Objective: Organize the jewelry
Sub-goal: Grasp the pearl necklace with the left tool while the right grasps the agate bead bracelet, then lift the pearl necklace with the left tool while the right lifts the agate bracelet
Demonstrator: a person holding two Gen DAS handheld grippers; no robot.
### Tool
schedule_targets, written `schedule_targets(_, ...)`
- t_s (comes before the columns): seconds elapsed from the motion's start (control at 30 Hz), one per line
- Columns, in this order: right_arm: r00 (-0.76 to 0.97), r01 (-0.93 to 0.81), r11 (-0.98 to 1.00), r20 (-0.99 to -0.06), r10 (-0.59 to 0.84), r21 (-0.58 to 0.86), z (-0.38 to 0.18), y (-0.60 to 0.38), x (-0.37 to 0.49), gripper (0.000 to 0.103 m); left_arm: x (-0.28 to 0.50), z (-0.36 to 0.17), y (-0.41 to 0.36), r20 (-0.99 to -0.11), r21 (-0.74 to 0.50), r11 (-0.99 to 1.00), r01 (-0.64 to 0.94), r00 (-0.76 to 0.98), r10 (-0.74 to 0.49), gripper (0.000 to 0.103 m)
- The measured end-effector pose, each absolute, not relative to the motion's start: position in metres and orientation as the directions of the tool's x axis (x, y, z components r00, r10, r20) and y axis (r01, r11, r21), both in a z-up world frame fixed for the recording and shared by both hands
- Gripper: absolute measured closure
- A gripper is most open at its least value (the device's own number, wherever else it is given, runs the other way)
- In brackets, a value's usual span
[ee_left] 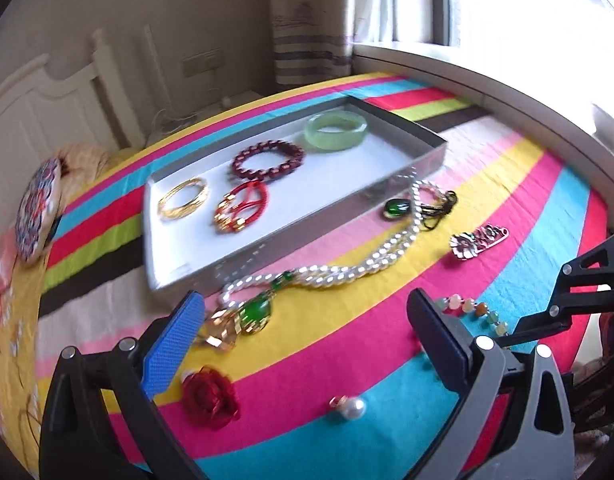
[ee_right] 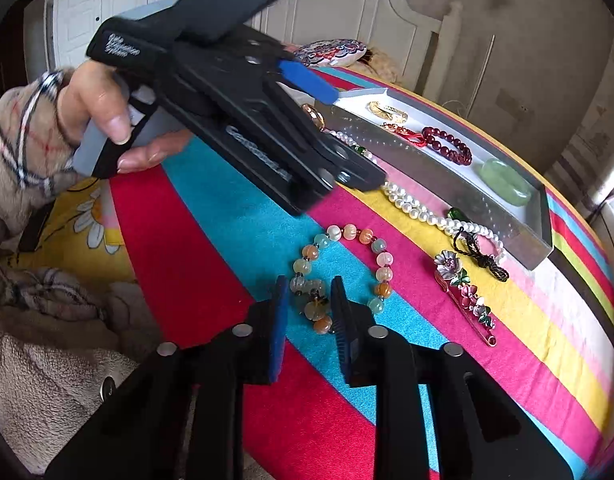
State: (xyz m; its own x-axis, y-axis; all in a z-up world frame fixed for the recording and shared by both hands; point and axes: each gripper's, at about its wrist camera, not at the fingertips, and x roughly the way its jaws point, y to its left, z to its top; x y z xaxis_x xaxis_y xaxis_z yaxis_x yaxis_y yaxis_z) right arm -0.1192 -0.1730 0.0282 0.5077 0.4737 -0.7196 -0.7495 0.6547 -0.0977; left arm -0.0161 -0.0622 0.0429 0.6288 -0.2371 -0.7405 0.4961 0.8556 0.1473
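Observation:
A grey tray (ee_left: 421, 168) (ee_right: 427, 168) on the striped bedspread holds a green jade bangle (ee_left: 336, 133), a dark red bead bracelet (ee_left: 268, 160), a red cord bracelet (ee_left: 241, 205) and a gold bangle (ee_left: 183, 198). My left gripper (ee_left: 303, 320) is open, low over a pearl necklace (ee_left: 347, 268) with a green pendant (ee_left: 255, 314). My right gripper (ee_right: 309, 312) is partly closed around the near side of a pastel bead bracelet (ee_right: 381, 264) lying on the cloth; the beads sit between its fingers, contact unclear.
Loose on the bedspread: a red rose brooch (ee_left: 209, 398), a pearl pendant (ee_left: 353, 407), a flower brooch pin (ee_right: 465, 292), a green stone on black cord (ee_left: 397, 208). A patterned round cushion (ee_left: 37, 216) and headboard lie beyond. Blankets are at the left (ee_right: 47, 340).

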Motion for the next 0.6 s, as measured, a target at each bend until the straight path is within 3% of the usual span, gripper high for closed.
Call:
schedule_targets(0.17, 0.527, -0.736, 0.670, -0.702, 0.479, -0.096, 0.027, -0.177, -0.122, 0.084, 0.000, 0.034, -0.116, -0.778, 0.220, 0.751, 0.622, 0.576, -0.249, 0.015)
schedule_targets(0.33, 0.532, -0.725, 0.687, -0.674, 0.512, -0.051, 0.030, -0.185, -0.120, 0.088, 0.019, 0.016, -0.131, -0.834, 0.191, 0.695, 0.694, 0.488, -0.258, 0.038)
schedule_targets(0.37, 0.527, -0.724, 0.690, -0.667, 0.527, -0.027, 0.031, -0.188, -0.119, 0.093, 0.023, 0.016, -0.128, -0.844, 0.138, 0.694, 0.706, 0.451, -0.290, 0.051)
schedule_targets(0.4, 0.522, -0.721, 0.692, -0.658, 0.543, -0.002, 0.033, -0.191, -0.117, 0.093, 0.026, 0.016, -0.126, -0.849, 0.094, 0.694, 0.714, 0.422, -0.319, 0.085)
schedule_targets(0.43, 0.522, -0.717, 0.697, -0.650, 0.552, 0.016, 0.034, -0.194, -0.115, 0.093, 0.026, 0.016, -0.126, -0.849, 0.094, 0.694, 0.713, 0.422, -0.318, 0.093)
schedule_targets(0.6, 0.521, -0.704, 0.708, -0.643, 0.561, 0.047, 0.036, -0.200, -0.111, 0.093, 0.016, 0.019, -0.129, -0.819, 0.199, 0.684, 0.702, 0.502, -0.277, 0.096)
